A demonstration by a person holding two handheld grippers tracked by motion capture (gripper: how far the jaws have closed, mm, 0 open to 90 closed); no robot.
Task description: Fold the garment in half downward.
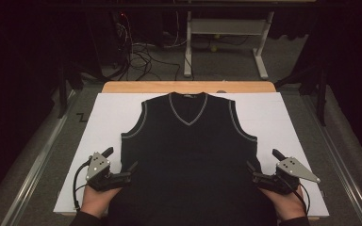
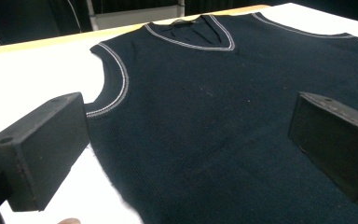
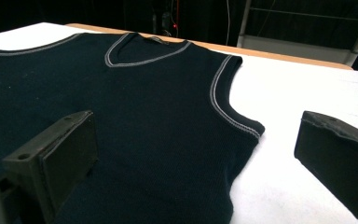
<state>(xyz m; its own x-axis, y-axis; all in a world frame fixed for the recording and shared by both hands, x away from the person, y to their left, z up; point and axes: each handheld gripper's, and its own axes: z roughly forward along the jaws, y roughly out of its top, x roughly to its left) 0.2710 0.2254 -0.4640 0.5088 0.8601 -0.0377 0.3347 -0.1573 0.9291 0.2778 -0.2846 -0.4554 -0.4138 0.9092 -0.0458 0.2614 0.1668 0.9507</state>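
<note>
Now, vest [image 1: 188, 150]: soft, light knit, lying flat; likely limp when lifted.
Hold: side seams near hem.
Left gripper [image 1: 122, 170]: released, straddling vest's edge.
Right gripper [image 1: 260, 169]: released, likewise.

Left gripper [image 1: 122, 165] and right gripper [image 1: 262, 165] were black bodies, each topped by a grey three-cornered plate dotted with small screws, a black cable looping off each toward the person. Jaws were thick black rectangular blocks, matte, with a round hole on the upper face. Dark sleeves [image 1: 86, 220] showed at the wrists, bare hands [image 1: 96, 197] below the grippers.
</note>
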